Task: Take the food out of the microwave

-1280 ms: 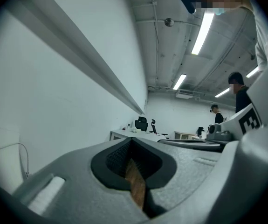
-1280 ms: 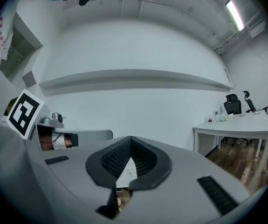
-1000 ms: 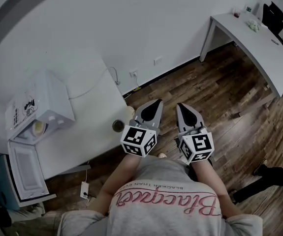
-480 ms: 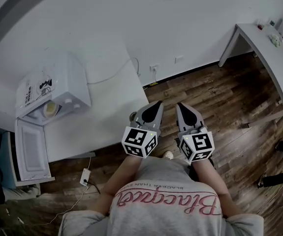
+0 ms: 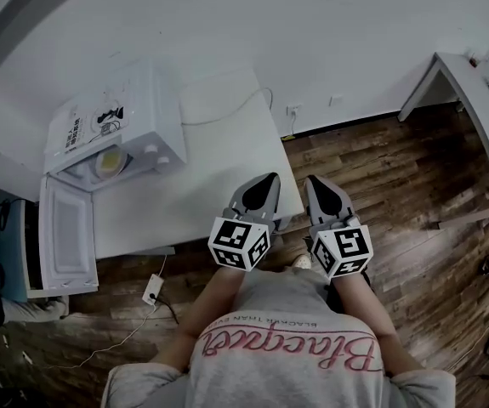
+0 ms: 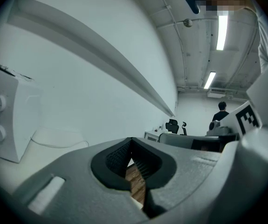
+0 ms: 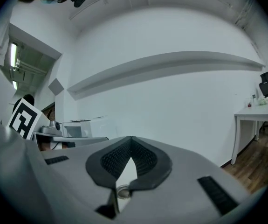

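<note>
White is nearly all I get here: a white microwave (image 5: pixel 112 134) sits at the left end of a white counter (image 5: pixel 218 168), close against a white wall. Its door (image 5: pixel 61 245) is swung fully open. Inside the cavity I can make out the food (image 5: pixel 110 161), a pale yellow round shape that neither gripper touches.

Both grippers are side by side, pointing roughly level and well apart from the microwave. In the head view the left gripper (image 5: pixel 265 184) overlaps the counter's near right corner. Its jaws are pressed together with nothing between them, and only wooden floor (image 5: pixel 397 185) shows through the slit under the pads. The right gripper (image 5: pixel 322 189) shows against that floor, just beside the counter, and it too is closed and empty. A power strip (image 5: pixel 152 290) lies on the floor below the counter. Another white counter (image 5: pixel 478 100) stands far off to the right.
</note>
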Available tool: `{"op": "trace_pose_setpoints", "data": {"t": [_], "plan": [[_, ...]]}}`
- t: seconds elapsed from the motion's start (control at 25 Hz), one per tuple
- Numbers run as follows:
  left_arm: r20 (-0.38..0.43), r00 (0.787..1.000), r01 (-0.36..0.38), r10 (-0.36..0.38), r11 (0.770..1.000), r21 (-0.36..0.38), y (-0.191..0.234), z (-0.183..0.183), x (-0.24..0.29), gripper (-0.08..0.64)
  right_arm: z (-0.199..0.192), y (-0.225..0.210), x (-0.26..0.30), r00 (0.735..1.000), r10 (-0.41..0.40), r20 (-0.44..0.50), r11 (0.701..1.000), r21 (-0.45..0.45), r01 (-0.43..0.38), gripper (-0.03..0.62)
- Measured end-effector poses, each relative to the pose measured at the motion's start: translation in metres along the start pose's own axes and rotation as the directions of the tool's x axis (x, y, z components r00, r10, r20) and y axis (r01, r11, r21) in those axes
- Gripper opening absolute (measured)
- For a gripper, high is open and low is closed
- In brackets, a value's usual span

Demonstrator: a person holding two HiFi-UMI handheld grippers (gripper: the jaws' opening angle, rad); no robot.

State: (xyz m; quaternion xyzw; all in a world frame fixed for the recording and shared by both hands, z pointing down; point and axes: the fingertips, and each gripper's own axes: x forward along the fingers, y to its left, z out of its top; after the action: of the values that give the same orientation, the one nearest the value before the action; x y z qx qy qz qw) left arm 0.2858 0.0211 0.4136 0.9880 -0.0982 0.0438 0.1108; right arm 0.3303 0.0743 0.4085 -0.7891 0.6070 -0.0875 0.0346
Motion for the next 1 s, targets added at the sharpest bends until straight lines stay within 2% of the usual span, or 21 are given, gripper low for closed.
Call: {"op": "trace_pose_setpoints", "data": {"t": [0.4, 0.68, 1.0], "plan": [[0.026, 0.996, -0.083, 0.083, 0.997, -0.006, 0.058, 0.012, -0.078, 0.003, -0.006, 0.088, 0.021, 0.997, 0.076, -0.017, 0.997, -0.014, -0.077, 0.009], [0.061, 0.983, -0.172, 0.174, 0.985, -0.03, 0.1, 0.021, -0.127, 0.003, -0.013, 0.146, 0.034, 0.987, 0.152, -0.052, 0.986, -0.056, -0.155, 0.009], [0.079, 0.972, -0.219, 0.219, 0.976, -0.015, 0.136, 0.026, -0.17, 0.003, -0.018, 0.198, 0.053, 0.978, 0.203, -0.047, 0.976, -0.064, -0.206, 0.009]]}}
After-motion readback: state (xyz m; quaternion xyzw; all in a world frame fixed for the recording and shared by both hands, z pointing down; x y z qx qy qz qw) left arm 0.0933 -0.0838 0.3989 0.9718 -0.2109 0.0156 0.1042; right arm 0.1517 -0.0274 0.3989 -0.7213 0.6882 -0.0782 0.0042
